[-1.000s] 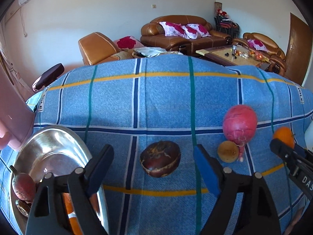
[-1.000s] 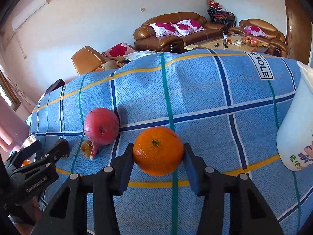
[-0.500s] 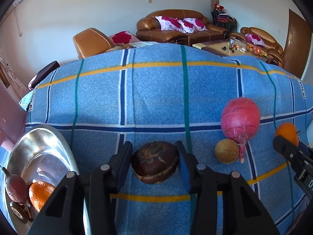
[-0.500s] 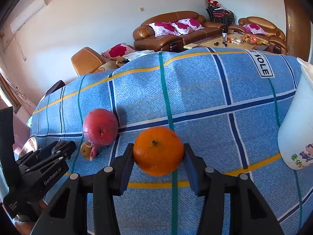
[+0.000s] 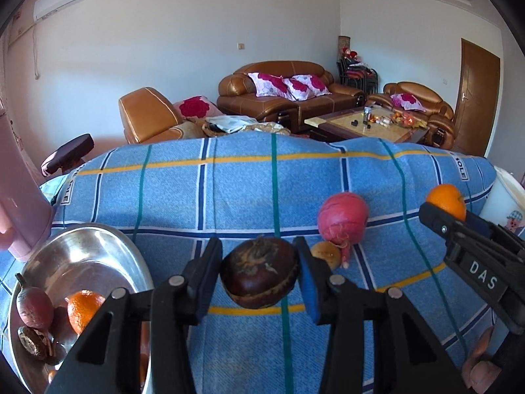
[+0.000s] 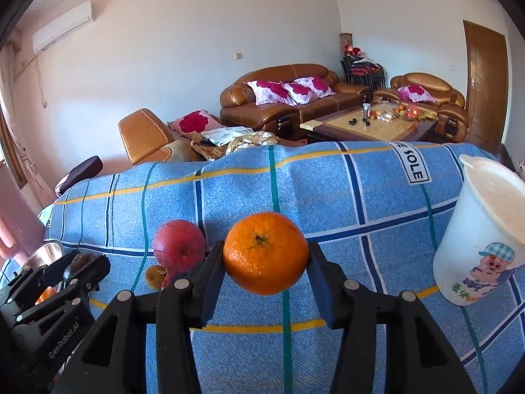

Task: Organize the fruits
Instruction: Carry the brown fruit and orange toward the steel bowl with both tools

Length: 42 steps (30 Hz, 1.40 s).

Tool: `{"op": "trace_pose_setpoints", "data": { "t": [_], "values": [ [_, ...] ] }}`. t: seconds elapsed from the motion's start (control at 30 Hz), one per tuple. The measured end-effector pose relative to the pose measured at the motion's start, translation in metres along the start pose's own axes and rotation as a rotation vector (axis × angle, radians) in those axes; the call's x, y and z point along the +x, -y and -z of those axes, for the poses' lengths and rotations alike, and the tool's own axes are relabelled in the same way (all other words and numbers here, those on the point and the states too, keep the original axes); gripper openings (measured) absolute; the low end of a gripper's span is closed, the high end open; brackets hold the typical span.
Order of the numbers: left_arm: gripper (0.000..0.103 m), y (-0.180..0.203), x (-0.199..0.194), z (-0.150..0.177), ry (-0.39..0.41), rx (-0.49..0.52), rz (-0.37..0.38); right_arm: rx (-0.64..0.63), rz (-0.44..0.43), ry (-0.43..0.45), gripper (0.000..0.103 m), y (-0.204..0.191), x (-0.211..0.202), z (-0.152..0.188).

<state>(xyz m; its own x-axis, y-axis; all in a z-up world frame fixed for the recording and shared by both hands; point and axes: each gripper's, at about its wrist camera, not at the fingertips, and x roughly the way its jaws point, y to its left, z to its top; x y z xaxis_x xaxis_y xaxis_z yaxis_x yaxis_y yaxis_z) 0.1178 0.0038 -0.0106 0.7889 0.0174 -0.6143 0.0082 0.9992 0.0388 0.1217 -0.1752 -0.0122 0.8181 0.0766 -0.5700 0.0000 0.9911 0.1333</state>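
Roughly midway, the left gripper (image 5: 259,279) clamps a dark brown wrinkled round fruit (image 5: 260,272), the right gripper (image 6: 265,262) a glossy orange (image 6: 266,252) (neither yet in the steel bowl (image 5: 98,246), which holds several fruits), while a red pomegranate (image 5: 343,218) waits on the cloth.

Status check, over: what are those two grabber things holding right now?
Left hand-held gripper shut on dark brown fruit. Right hand-held gripper shut on orange. Metal bowl at left, path clear.
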Motion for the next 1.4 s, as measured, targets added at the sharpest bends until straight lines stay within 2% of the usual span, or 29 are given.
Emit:
{"op": "trace_pose_setpoints", "data": {
  "t": [0.2, 0.37, 0.73, 1.4],
  "values": [
    [0.046, -0.009, -0.02, 0.01, 0.048, 0.01, -0.004, -0.034, 0.047, 0.092, 0.051, -0.009, -0.016, 0.002],
    [0.046, -0.011, -0.026, 0.016, 0.065, 0.023, -0.019, -0.066, 0.082, 0.13, 0.051, -0.016, -0.032, 0.009],
    [0.046, -0.015, -0.04, 0.031, 0.089, 0.028, -0.005, -0.086, 0.135, 0.176, 0.051, -0.027, -0.063, 0.029],
    [0.046, -0.034, -0.063, 0.047, 0.108, 0.013, 0.003, -0.088, 0.145, 0.197, 0.051, -0.042, -0.099, 0.057]
  ]
}}
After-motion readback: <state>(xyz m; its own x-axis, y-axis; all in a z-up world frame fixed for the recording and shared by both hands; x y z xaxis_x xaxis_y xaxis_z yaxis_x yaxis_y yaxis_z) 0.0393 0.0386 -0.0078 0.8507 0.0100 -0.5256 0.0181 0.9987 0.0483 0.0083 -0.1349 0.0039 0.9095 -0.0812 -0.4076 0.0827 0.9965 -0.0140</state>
